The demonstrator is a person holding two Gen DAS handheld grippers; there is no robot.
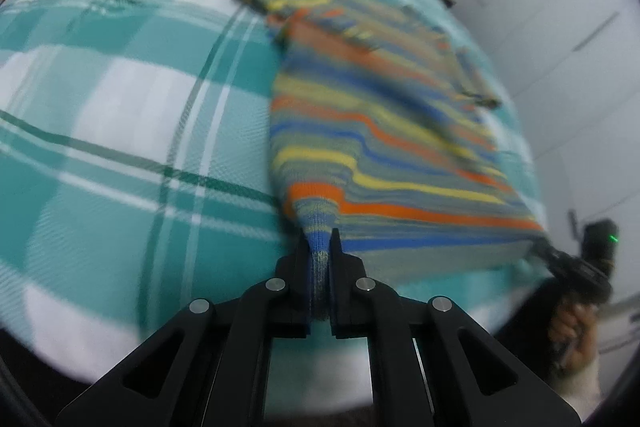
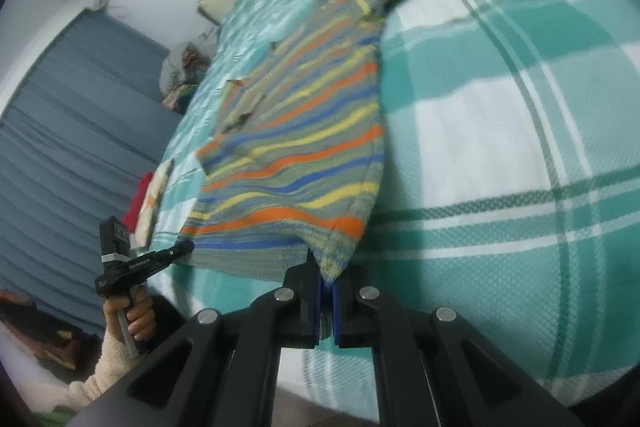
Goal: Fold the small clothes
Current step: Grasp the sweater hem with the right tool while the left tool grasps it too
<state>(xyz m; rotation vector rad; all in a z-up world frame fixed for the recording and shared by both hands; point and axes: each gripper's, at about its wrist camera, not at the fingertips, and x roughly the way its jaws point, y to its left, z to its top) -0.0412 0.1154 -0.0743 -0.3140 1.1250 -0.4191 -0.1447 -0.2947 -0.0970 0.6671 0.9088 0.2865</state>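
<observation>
the small knitted top with orange, yellow and blue stripes (image 1: 384,131) is pinched tight at its bottom corners by the left gripper (image 1: 319,243) and right gripper (image 2: 326,267), both closed on the cloth, and a corner could be pulled out and dropped on the green checked bedsheet (image 1: 120,99) if one side is tugged harder.

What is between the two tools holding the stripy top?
Only the hem of the stripy top, stretched from the left tool to the right tool. Both views show it.

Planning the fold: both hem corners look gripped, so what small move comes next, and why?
Probably lift both corners and carry the hem toward the collar. Left hand-held gripper and right hand-held gripper each pinch a corner of the striped sweater, lying on the checked bedspread.
</observation>
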